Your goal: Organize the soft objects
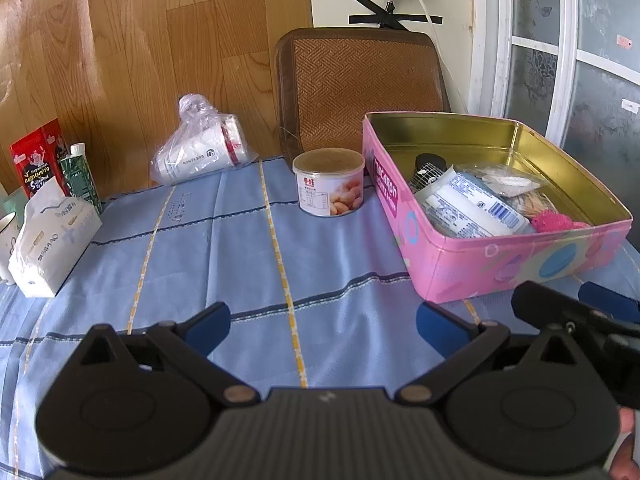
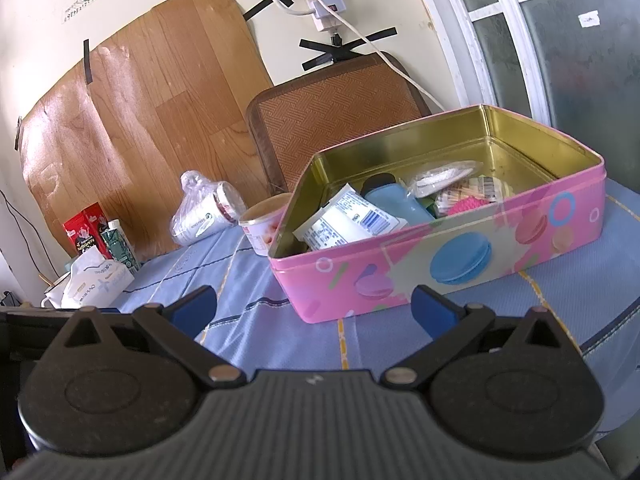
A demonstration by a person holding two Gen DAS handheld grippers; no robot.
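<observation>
A pink tin box (image 1: 500,256) (image 2: 440,264) with a gold inside sits on the blue checked tablecloth (image 1: 256,264). Inside lie a white soft pack (image 1: 468,208) (image 2: 344,220), a pink knitted piece (image 1: 550,222) (image 2: 466,205), a clear bag with white contents (image 1: 506,179) (image 2: 440,176) and a blue bottle with a black cap (image 2: 394,197). My left gripper (image 1: 322,322) hovers open over the cloth, left of the tin's near corner, holding nothing. My right gripper (image 2: 314,306) is open and empty just before the tin's front wall; its black body shows in the left wrist view (image 1: 580,316).
A round can (image 1: 329,182) (image 2: 264,224) stands left of the tin. Behind it lie bagged paper cups (image 1: 202,152) (image 2: 204,210). A tissue pack (image 1: 48,240) (image 2: 96,280), cartons (image 1: 44,158) and a mug (image 1: 6,240) line the left edge. A woven chair back (image 1: 360,84) stands behind the table.
</observation>
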